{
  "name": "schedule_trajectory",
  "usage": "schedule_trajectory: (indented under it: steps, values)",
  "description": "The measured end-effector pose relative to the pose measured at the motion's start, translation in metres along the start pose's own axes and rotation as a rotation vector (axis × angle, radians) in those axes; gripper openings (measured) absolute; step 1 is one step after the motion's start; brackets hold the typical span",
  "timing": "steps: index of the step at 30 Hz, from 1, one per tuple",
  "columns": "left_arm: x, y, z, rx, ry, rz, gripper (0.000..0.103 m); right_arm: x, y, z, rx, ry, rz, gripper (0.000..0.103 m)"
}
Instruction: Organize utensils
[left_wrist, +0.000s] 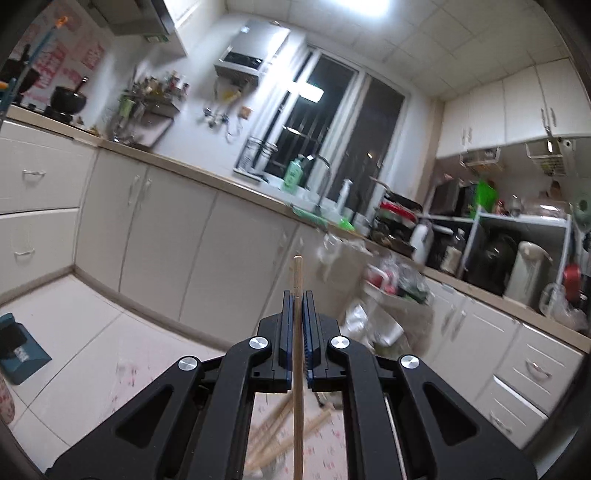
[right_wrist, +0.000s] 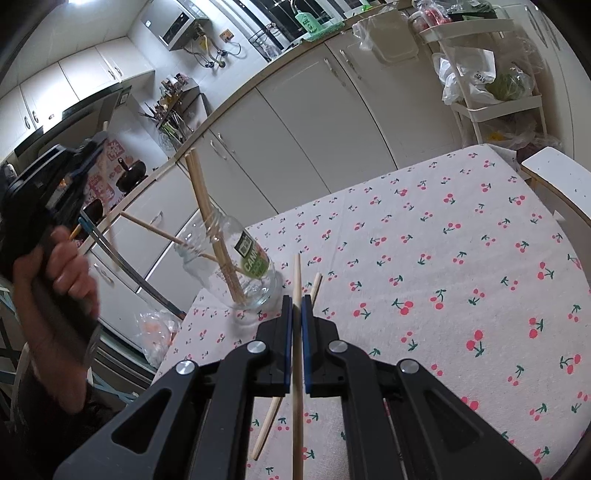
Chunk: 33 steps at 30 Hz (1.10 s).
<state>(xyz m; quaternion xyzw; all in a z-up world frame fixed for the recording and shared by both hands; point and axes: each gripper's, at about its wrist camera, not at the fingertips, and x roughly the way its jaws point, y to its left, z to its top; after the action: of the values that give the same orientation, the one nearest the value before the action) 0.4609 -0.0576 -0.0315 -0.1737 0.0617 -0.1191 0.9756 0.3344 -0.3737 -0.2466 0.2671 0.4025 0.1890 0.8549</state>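
My left gripper (left_wrist: 297, 295) is shut on a wooden chopstick (left_wrist: 297, 369) and holds it up in the air, pointing at the kitchen cabinets. It also shows in the right wrist view (right_wrist: 79, 162), raised at the left in a hand. My right gripper (right_wrist: 296, 299) is shut on another wooden chopstick (right_wrist: 297, 369) just above the cherry-print tablecloth (right_wrist: 443, 258). A clear glass jar (right_wrist: 240, 266) with a green label stands at the table's far left corner and holds several chopsticks. One loose chopstick (right_wrist: 269, 421) lies on the cloth under my right gripper.
Below my left gripper, several chopsticks (left_wrist: 273, 432) stick up, blurred. White cabinets (right_wrist: 295, 110) run behind the table. A white shelf cart (right_wrist: 491, 103) with bags stands at the far right. A white chair edge (right_wrist: 554, 173) is beside the table's right side.
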Motion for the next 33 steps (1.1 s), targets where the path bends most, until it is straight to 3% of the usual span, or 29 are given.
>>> schedule_trajectory:
  steps: [5,13,25,33]
  values:
    - [0.025,-0.003,-0.004,0.039,-0.062,0.083,0.005,-0.003,0.001,0.002,0.006,-0.016,0.012,0.006]
    - [0.043,-0.01,-0.026,0.138,-0.089,0.172,0.005,-0.016,0.004,0.01,0.015,-0.088,0.036,0.006]
    - [0.043,-0.02,-0.032,0.246,-0.16,0.189,0.005,-0.01,0.032,0.044,-0.008,-0.172,0.074,0.006]
    - [0.041,-0.01,-0.039,0.246,-0.089,0.175,0.005,-0.003,0.046,0.052,-0.014,-0.192,0.103,0.006]
